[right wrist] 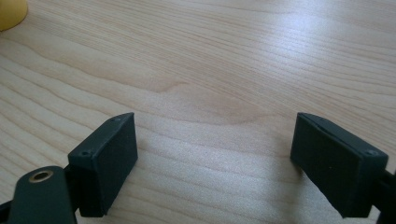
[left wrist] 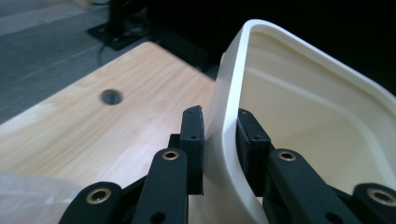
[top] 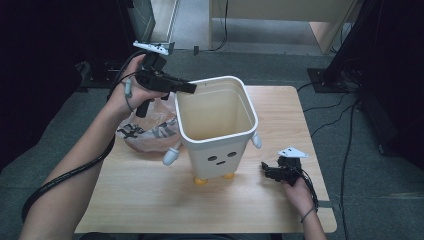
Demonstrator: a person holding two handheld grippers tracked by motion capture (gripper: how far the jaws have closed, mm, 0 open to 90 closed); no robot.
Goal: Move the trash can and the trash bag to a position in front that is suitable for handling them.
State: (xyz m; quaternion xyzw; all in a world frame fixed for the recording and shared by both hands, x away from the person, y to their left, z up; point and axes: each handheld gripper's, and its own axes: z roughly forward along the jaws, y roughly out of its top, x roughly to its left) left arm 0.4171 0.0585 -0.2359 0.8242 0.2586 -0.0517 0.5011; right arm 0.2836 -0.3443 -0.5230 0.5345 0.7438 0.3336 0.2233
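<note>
A white plastic bin (top: 220,125) with a cartoon face, small arms and yellow feet stands upright in the middle of the wooden table (top: 150,200). My left gripper (top: 190,88) is shut on the bin's far left rim (left wrist: 224,126), one jaw outside the wall and one inside. The bin looks empty inside. My right gripper (top: 270,171) rests low over the table at the front right, apart from the bin, and stands open (right wrist: 215,158) with only bare wood between its jaws. One yellow foot (right wrist: 10,14) peeks in at the top left of the right gripper view.
A crumpled clear plastic bag (top: 150,127) with dark print lies on the table left of the bin, under my left hand. A round cable hole (left wrist: 111,96) is in the tabletop. Cables and dark stands lie on the floor beyond the table's far and right edges.
</note>
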